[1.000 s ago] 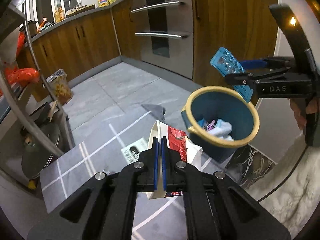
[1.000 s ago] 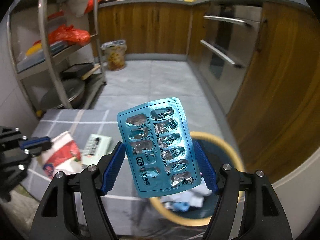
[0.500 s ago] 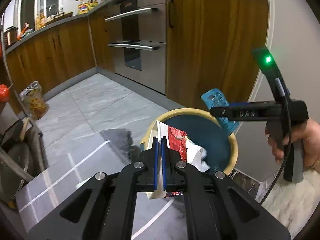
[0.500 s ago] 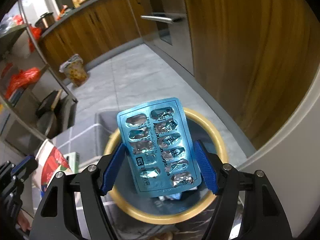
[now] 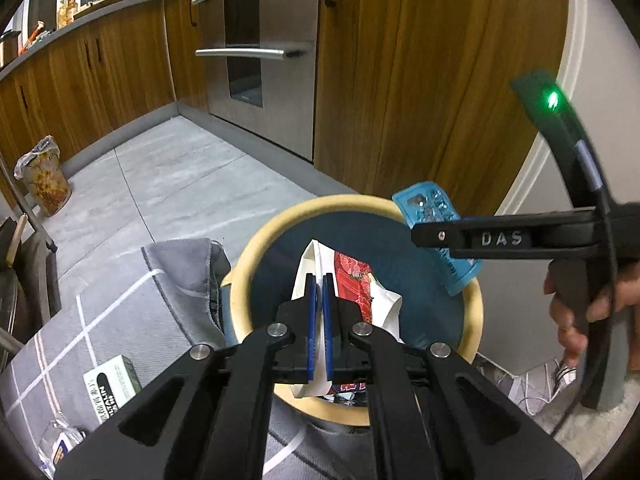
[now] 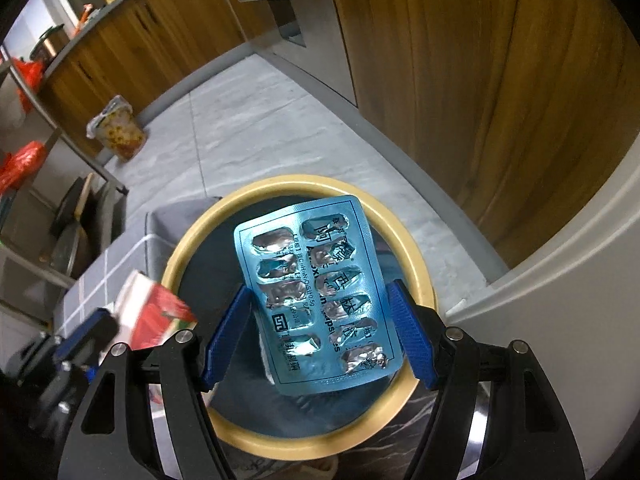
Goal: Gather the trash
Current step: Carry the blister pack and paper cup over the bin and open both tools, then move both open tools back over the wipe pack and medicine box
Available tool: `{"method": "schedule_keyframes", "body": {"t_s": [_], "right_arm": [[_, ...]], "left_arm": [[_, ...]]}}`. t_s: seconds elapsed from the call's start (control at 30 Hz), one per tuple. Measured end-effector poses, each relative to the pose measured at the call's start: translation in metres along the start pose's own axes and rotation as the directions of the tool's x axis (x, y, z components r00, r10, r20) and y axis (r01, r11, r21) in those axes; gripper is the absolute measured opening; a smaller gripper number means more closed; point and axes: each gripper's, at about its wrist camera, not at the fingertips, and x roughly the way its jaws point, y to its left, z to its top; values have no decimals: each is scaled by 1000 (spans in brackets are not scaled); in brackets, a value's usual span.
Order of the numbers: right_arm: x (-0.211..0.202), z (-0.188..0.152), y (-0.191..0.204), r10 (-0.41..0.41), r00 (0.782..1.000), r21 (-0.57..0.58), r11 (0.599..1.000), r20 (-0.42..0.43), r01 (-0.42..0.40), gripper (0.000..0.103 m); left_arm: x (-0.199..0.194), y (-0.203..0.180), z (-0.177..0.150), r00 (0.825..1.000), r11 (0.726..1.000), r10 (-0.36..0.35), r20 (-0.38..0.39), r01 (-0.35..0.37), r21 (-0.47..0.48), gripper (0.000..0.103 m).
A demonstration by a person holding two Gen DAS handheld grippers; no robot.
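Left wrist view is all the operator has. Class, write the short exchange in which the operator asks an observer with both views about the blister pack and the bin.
Operator: I see the blister pack edge-on. Are any pills left?
Observer: The right wrist view shows its foil face: every pocket there looks torn open.
Operator: Is it over the bin?
Observer: Yes, seen down the right gripper, the pack sits inside the yellow rim.
Operator: Is the floor beyond the bin free?
Observer: A patterned bag-lined bin stands by the cabinets.
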Motion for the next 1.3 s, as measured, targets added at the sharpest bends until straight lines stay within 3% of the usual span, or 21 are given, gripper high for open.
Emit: {"method": "schedule_keyframes", "body": {"t_s": [0.3, 0.47, 0.63, 0.8, 1.2, 1.3], "right_arm": [[5, 1, -1, -43, 999, -43, 998, -6, 43, 72], [3, 2, 1, -26, 1000, -39, 999, -2, 26, 74], [-5, 2, 5, -10, 1000, -52, 999, 18, 11, 80], [-9, 4, 9, -7, 1000, -49, 999, 24, 8, 81], [-41, 2, 56, 67, 990, -110, 992, 124, -54, 89], [-49, -2, 75, 96, 984, -163, 984, 148, -71, 92]], "left_arm": [[16, -3, -7, 999, 1000, 5, -35, -5, 18, 3], [15, -2, -7, 999, 1000, -4, -34, 5, 20, 5], [6, 7, -7, 1000, 1000, 11, -21, -11, 3, 21], [-11, 21, -10, 999, 999, 35, -11, -35, -18, 22], [-74, 62, -29, 988, 986, 148, 51, -143, -84, 75], [-90, 74, -37, 983, 979, 176, 59, -169, -109, 80]]}}
